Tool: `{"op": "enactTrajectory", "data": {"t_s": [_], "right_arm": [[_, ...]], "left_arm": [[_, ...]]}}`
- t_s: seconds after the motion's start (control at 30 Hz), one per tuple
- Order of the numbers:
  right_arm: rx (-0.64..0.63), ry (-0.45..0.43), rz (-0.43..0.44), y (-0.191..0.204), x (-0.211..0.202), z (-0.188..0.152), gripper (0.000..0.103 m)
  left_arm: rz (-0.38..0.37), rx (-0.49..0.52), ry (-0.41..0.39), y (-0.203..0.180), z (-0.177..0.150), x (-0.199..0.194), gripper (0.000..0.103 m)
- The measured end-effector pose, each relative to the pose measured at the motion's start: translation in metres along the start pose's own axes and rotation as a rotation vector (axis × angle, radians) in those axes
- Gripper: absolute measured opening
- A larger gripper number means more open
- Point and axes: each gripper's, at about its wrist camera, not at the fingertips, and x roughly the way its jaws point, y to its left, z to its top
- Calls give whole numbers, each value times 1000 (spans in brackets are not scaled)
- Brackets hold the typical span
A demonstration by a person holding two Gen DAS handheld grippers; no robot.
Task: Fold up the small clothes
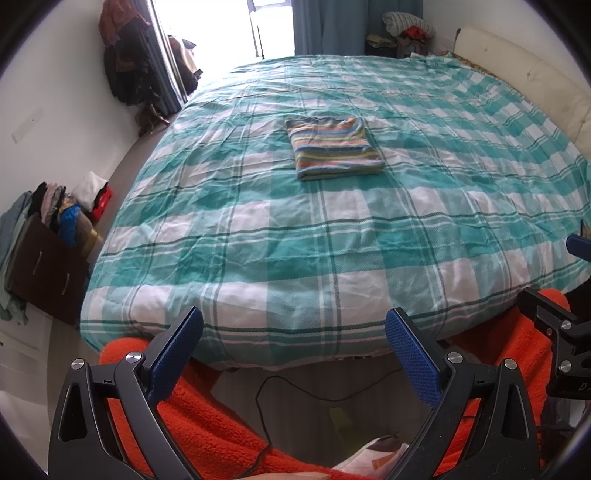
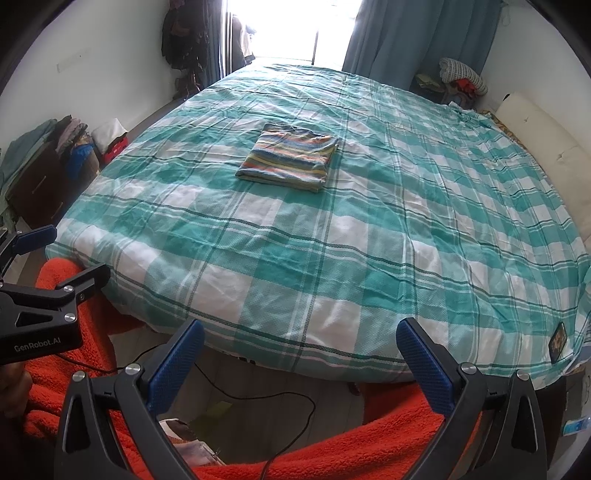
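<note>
A small striped garment (image 1: 334,149) (image 2: 290,157) lies folded into a neat rectangle in the middle of the bed (image 1: 461,206) (image 2: 424,221), flat on the green-and-white checked cover. My left gripper (image 1: 293,326) is open and holds nothing; it hangs off the near edge of the bed, well short of the garment. My right gripper (image 2: 301,338) is open too, empty, and also back at the bed's near edge. Each gripper shows at the side of the other's view.
An orange fleece cloth (image 1: 207,428) (image 2: 369,450) lies below both grippers, with a black cable (image 2: 258,398) on the floor. Piled clothes on a dark cabinet (image 1: 44,254) stand at the left. Curtains (image 2: 406,33) and a bright window lie beyond the bed. A cream headboard (image 1: 524,77) lines the right.
</note>
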Motion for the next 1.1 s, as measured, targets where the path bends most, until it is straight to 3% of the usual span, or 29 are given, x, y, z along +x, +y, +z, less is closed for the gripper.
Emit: {"op": "enactTrajectory", "data": {"t_s": [1.1], "right_arm": [[7, -39, 80, 3, -21, 7, 103]], "left_arm": [[22, -25, 4, 7, 2, -8, 99]]}}
